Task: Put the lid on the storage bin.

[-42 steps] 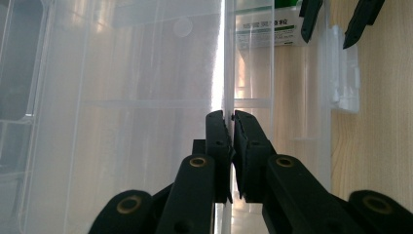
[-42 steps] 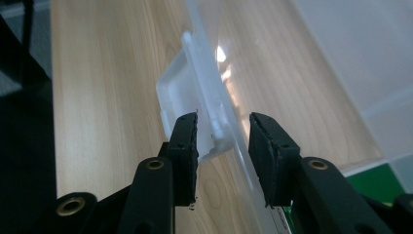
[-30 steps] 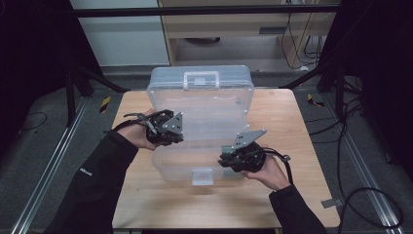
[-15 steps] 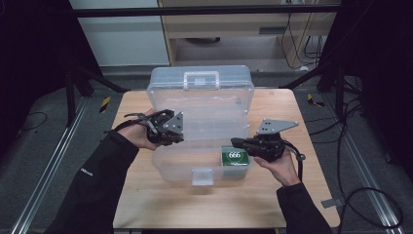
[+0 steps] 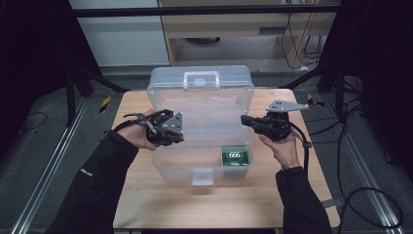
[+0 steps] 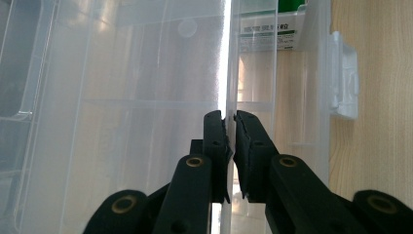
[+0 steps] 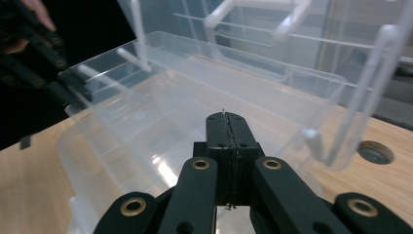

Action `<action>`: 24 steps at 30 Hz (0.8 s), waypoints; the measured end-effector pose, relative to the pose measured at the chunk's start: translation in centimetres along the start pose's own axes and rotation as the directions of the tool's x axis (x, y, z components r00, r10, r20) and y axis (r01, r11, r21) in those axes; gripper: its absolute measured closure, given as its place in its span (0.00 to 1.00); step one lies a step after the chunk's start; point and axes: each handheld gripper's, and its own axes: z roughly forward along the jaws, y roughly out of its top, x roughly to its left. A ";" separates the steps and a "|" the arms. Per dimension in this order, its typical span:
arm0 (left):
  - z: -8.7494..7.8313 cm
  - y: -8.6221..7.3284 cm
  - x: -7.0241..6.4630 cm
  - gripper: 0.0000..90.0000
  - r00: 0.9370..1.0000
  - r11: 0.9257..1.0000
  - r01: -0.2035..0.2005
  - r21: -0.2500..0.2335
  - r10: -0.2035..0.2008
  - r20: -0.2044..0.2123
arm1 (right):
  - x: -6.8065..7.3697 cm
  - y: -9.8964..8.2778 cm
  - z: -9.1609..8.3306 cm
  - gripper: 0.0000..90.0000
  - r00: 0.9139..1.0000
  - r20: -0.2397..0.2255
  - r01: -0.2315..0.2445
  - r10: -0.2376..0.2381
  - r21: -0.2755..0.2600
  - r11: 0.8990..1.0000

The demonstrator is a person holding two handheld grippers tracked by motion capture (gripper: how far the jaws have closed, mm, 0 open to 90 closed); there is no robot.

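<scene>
A clear plastic box (image 5: 195,165) stands open on the wooden table, its lid (image 5: 202,90) upright at the back. At the box's left end my left gripper (image 5: 174,132) is shut on a thin clear wall; the left gripper view shows the pads (image 6: 216,131) pinching that wall (image 6: 229,58). A green packet marked 666 (image 5: 234,156) lies in the front right compartment, and its label (image 6: 270,36) shows far off. My right gripper (image 5: 245,119) hovers by the box's right edge, jaws pressed together with nothing between them (image 7: 228,118), above the box's bottom (image 7: 160,112).
The box's front latch (image 5: 202,176) hangs over bare table (image 5: 160,204); it is also in the left gripper view, latch (image 6: 343,73). The table has a round hole (image 7: 375,152) near the lid's corner. Cables trail off the table's right side (image 5: 336,146).
The right gripper has come up and to the right out of the front right compartment, and the green packet now lies uncovered there. The left gripper has kept its grip and place.
</scene>
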 end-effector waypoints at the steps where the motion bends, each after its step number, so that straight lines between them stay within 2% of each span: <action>1: 0.0 0.0 0.0 0.92 1.000 1.000 0.000 0.000 0.000 0.001 | -0.2 0.1 0.0 1.00 1.000 0.008 -0.001 0.001 0.001 1.000; 6: 0.0 0.0 -0.1 0.92 1.000 1.000 -0.009 0.001 0.009 -0.002 | -1.1 0.3 0.3 1.00 0.999 0.037 -0.011 0.010 0.011 1.000; 7: 0.0 -0.1 -0.2 0.92 1.000 1.000 0.007 0.007 -0.007 0.014 | -1.3 0.3 0.3 1.00 0.999 0.035 -0.018 0.018 0.015 1.000; 8: 0.0 -0.1 -0.2 0.92 1.000 1.000 -0.003 -0.002 0.003 0.002 | -1.4 0.3 0.3 1.00 0.999 0.043 -0.016 0.015 0.017 1.000; 9: 0.0 -0.2 -0.4 0.92 1.000 1.000 0.022 0.012 -0.022 0.014 | -1.5 0.2 0.3 1.00 0.999 0.045 -0.018 0.017 0.023 1.000; 10: 0.0 -0.3 -0.5 0.92 1.000 1.000 0.017 0.009 -0.017 0.018 | -1.6 0.2 0.4 1.00 0.998 0.052 -0.019 0.018 0.023 1.000; 11: 0.1 -0.2 -0.3 0.92 1.000 1.000 -0.006 -0.004 0.006 0.005 | -1.7 0.1 0.4 1.00 0.998 0.051 -0.024 0.022 0.022 0.999; 13: 0.1 -0.3 -0.6 0.92 1.000 1.000 0.008 0.001 -0.008 0.023 | -1.7 0.1 0.4 1.00 0.998 0.052 -0.023 0.022 0.020 1.000; 15: 0.1 -0.3 -0.5 0.92 1.000 1.000 -0.015 -0.006 0.015 0.009 | -1.8 0.2 0.4 1.00 0.998 0.055 -0.022 0.021 0.020 1.000; 17: 0.2 -0.3 -0.6 0.92 1.000 1.000 -0.010 -0.006 0.010 0.016 | -1.8 0.2 0.4 1.00 0.998 0.051 -0.029 0.028 0.019 0.999; 18: 0.1 -0.4 -0.8 0.92 0.999 1.000 0.017 0.010 -0.017 0.028 | -1.8 0.2 0.4 1.00 0.998 0.059 -0.025 0.024 0.018 1.000; 24: 0.2 -0.5 -1.0 0.92 0.999 1.000 0.016 0.007 -0.017 0.035 | -2.0 0.2 0.2 1.00 0.997 0.068 -0.032 0.031 0.015 0.999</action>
